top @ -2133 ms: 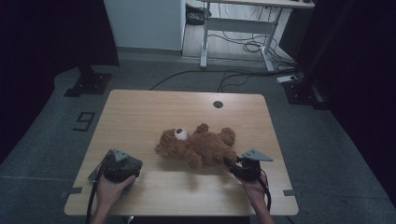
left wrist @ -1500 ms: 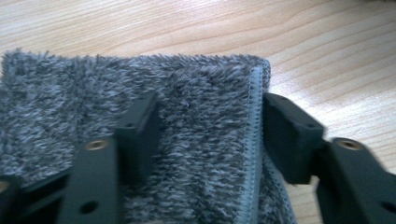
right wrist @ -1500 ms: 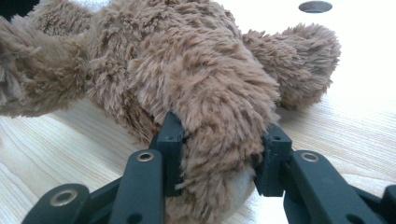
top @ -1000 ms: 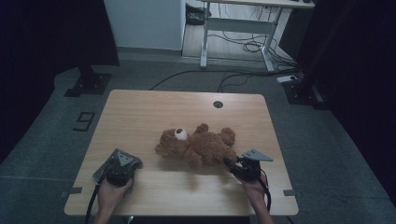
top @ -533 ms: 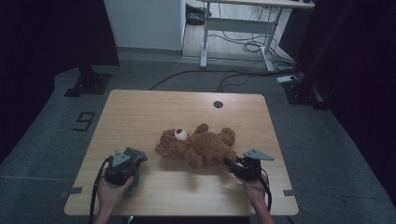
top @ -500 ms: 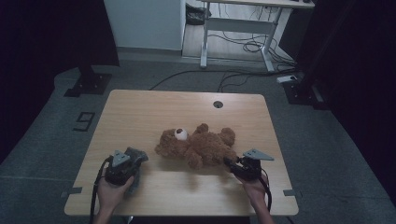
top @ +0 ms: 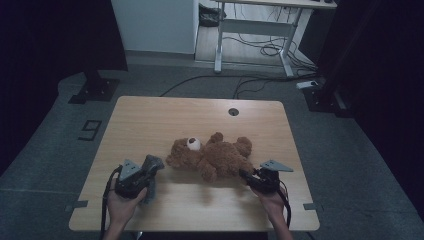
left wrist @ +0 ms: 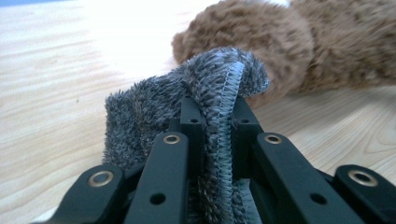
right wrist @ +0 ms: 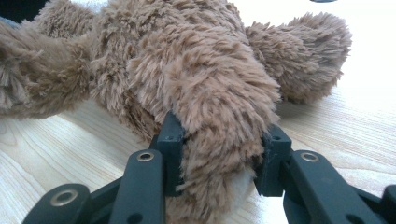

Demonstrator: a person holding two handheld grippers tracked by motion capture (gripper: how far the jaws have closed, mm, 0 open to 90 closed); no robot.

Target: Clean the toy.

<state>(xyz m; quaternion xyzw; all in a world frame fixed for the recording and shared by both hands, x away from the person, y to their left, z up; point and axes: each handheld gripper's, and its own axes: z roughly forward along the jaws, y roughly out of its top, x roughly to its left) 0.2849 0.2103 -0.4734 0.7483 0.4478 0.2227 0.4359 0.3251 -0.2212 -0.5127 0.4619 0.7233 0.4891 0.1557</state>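
Left gripper (left wrist: 212,116): clenched on a fold of grey fuzzy cloth (left wrist: 154,112); the stitched hem runs up between the two black jaws, and the rest hangs off to one side of them. In the high view this gripper (top: 150,172) is at the near left part of the table, held in the person's left hand (top: 122,205).
Grey cloth, high view: (top: 151,167) bunched at the jaw tips, a strip hanging down beside them.
Right gripper (right wrist: 219,158): clamped around a plush leg of the teddy bear (right wrist: 187,70), with fur bulging out past both jaws. In the high view it (top: 246,176) is at the near right, in the right hand (top: 272,200).
Teddy bear (top: 212,157): lying flat between the two grippers, head towards the left gripper and just beyond its tips, leg at the right gripper.
Bear, left gripper view: (left wrist: 299,46) just beyond the cloth; whether they touch cannot be told.
Table (top: 165,115): pale wood, stretching beyond both grippers.
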